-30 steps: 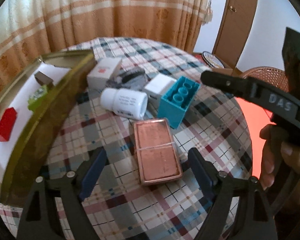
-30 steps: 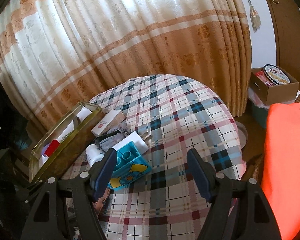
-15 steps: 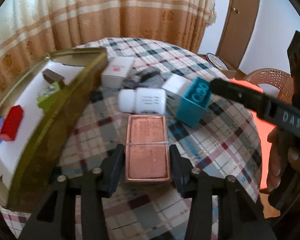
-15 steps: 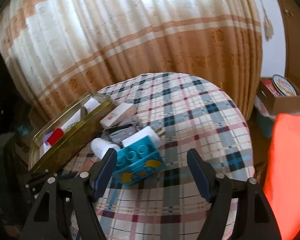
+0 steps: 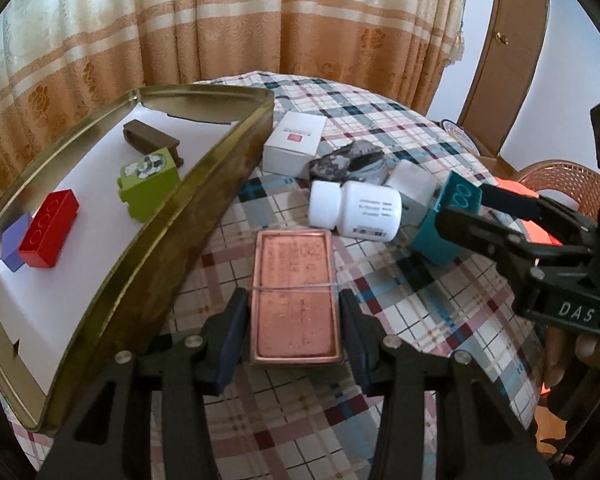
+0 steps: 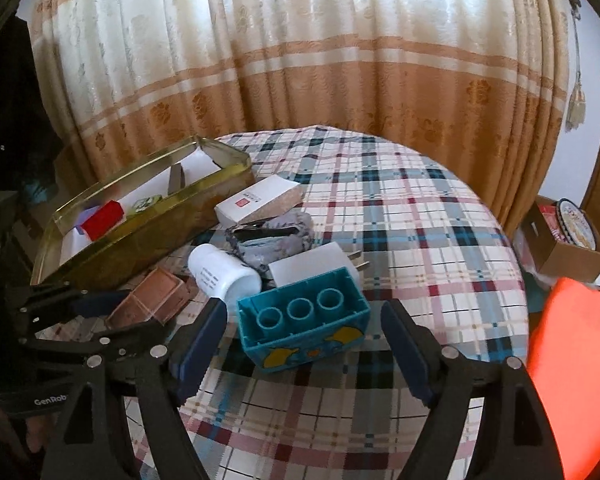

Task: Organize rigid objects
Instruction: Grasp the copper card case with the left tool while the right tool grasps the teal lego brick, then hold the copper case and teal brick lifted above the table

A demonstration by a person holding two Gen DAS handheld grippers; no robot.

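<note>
My left gripper is shut on a flat copper-coloured tin with a rubber band, its pads against both long sides; the tin lies on the plaid table. It also shows in the right wrist view. My right gripper is open, its fingers on either side of a teal toy brick without touching it; the brick shows in the left wrist view. A gold tray at the left holds a red brick, a green brick, a purple block and a brown piece.
A white pill bottle lies on its side beyond the tin. Behind it are a white box, a white charger and a grey patterned pouch. The table edge curves off at the right, with a cardboard box on the floor.
My left gripper closed in on the copper tin and gripped it. My right gripper moved forward and down until its open fingers came either side of the teal brick.
</note>
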